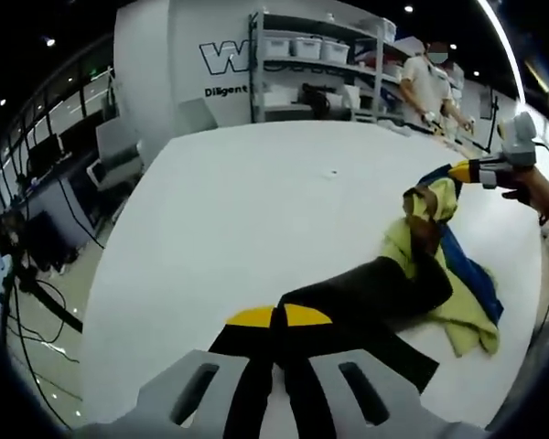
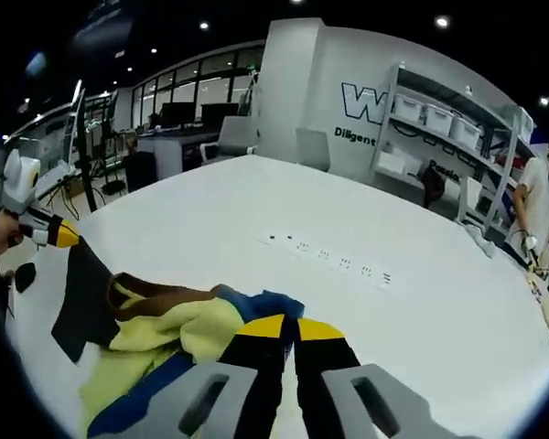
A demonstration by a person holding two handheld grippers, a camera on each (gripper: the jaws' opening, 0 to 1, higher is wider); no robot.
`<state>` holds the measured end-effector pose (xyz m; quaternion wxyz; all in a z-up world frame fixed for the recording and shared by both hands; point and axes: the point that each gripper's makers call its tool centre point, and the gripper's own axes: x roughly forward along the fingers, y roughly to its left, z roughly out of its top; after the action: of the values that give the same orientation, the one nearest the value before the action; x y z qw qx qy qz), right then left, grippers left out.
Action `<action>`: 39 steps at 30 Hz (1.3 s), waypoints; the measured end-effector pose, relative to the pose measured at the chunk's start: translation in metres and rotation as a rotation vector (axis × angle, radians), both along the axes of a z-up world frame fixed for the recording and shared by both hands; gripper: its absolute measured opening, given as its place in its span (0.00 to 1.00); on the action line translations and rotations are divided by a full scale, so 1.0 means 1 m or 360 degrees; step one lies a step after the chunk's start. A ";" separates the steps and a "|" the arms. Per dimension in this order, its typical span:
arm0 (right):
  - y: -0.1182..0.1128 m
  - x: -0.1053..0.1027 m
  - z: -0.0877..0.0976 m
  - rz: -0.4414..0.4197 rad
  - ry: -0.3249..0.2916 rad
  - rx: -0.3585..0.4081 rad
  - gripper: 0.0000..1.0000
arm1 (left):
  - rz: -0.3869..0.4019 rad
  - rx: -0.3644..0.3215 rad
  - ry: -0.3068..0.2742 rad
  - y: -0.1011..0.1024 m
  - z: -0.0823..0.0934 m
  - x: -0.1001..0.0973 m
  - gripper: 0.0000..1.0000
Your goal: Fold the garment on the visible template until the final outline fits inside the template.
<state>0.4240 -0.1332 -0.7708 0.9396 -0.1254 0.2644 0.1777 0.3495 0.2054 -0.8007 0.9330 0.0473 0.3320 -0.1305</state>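
Note:
A garment of black, pale yellow, blue and brown cloth lies bunched on the white table. My left gripper is shut on its black part, which stretches away from the yellow tips. My right gripper enters from the right, holding the other end lifted. In the right gripper view the right gripper is shut on the garment at its blue and yellow folds. The left gripper pinches the black end at far left, held by a hand. I cannot make out a template outline.
A row of small dark marks runs across the table. Shelves with white bins and a person in a white shirt stand beyond the far edge. Office chairs and desks lie off the left side.

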 end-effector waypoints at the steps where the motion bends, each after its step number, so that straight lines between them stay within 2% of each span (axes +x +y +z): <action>1: -0.001 0.000 -0.001 -0.0004 0.0007 -0.0005 0.00 | 0.0014 0.0009 0.0010 0.004 -0.002 0.000 0.00; 4: -0.010 0.001 -0.011 -0.0059 0.0054 -0.0010 0.00 | 0.0038 0.0020 0.0024 0.013 -0.005 -0.001 0.00; 10: -0.020 0.003 -0.022 -0.0078 0.0090 -0.0047 0.00 | 0.0096 0.0055 0.0079 0.030 -0.015 -0.002 0.00; 17: -0.023 0.002 -0.036 -0.0086 0.0154 -0.0061 0.00 | 0.0151 0.0033 0.0106 0.046 -0.019 0.004 0.00; 22: -0.023 0.003 -0.039 -0.0083 0.0174 -0.0045 0.00 | 0.0167 0.0068 0.0113 0.052 -0.023 0.008 0.00; 32: -0.026 0.004 -0.045 -0.0092 0.0209 0.0001 0.00 | 0.0168 0.0089 0.0144 0.055 -0.033 0.015 0.00; 35: -0.024 0.004 -0.047 -0.0116 0.0226 0.0055 0.00 | 0.0163 0.0087 0.0140 0.054 -0.033 0.016 0.00; 39: -0.020 0.004 -0.045 -0.0117 0.0216 0.0141 0.01 | 0.0166 0.0002 0.0107 0.047 -0.028 0.017 0.04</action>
<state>0.4275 -0.1532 -0.8162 0.9300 -0.0615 0.3237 0.1628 0.3668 0.2519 -0.8286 0.9268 0.0261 0.3653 -0.0829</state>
